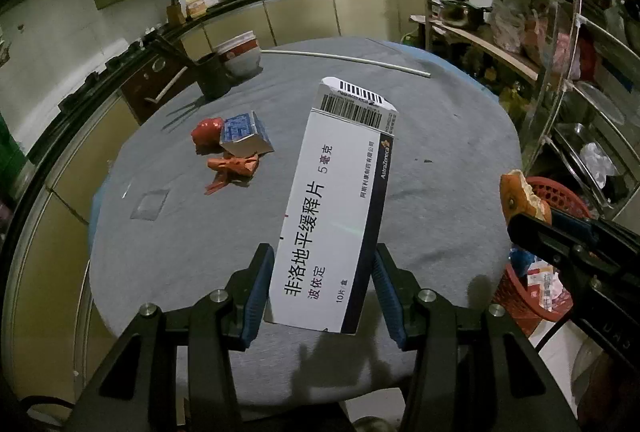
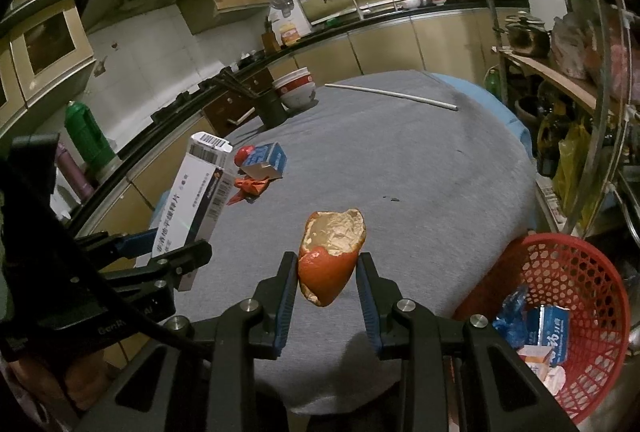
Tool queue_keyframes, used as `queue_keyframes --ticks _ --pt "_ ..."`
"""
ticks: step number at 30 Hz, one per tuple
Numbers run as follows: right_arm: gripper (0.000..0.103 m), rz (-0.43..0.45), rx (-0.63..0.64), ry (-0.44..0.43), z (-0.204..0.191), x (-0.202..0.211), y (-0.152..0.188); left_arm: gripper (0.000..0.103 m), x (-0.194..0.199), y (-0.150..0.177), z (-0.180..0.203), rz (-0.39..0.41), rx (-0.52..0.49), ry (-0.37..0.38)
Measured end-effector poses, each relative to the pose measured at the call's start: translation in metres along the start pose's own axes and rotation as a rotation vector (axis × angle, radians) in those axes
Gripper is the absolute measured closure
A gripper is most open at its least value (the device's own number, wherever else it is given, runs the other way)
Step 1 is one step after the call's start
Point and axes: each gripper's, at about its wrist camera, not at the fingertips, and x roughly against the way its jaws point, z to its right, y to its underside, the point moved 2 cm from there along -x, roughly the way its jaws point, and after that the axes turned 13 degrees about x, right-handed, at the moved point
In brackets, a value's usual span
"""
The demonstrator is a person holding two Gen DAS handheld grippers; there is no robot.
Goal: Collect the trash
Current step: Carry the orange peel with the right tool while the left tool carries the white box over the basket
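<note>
My left gripper [image 1: 322, 264] is shut on a long white medicine box [image 1: 340, 200], held above the grey table [image 1: 440, 152]. From the right wrist view that medicine box [image 2: 196, 192] stands at the left in the left gripper [image 2: 172, 252]. My right gripper [image 2: 326, 272] is shut on a piece of orange peel [image 2: 332, 256], lifted over the table's near edge. That orange peel [image 1: 520, 196] shows at the right of the left wrist view in the right gripper [image 1: 532, 220]. A small blue-and-white carton [image 1: 244, 134], a red lump [image 1: 206, 130] and a crumpled orange wrapper [image 1: 232, 170] lie on the table.
A red mesh basket [image 2: 560, 272] with several scraps inside sits low, beside the table's right edge. Stacked bowls [image 1: 240, 56], a dark cup [image 1: 212, 76] and a thin white rod [image 1: 348, 61] lie at the table's far side. Metal shelving [image 2: 580, 72] stands at the right.
</note>
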Motion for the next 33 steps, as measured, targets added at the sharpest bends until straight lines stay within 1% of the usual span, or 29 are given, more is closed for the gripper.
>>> queue_keyframes --ticks 18,33 --pt "0.071 0.013 -0.043 0.014 0.020 0.010 0.007 0.052 0.000 0.003 0.020 -0.003 -0.048 0.003" --pt "0.071 0.020 -0.096 0.039 0.042 0.019 0.018 0.052 -0.001 0.005 0.048 -0.004 -0.114 0.017"
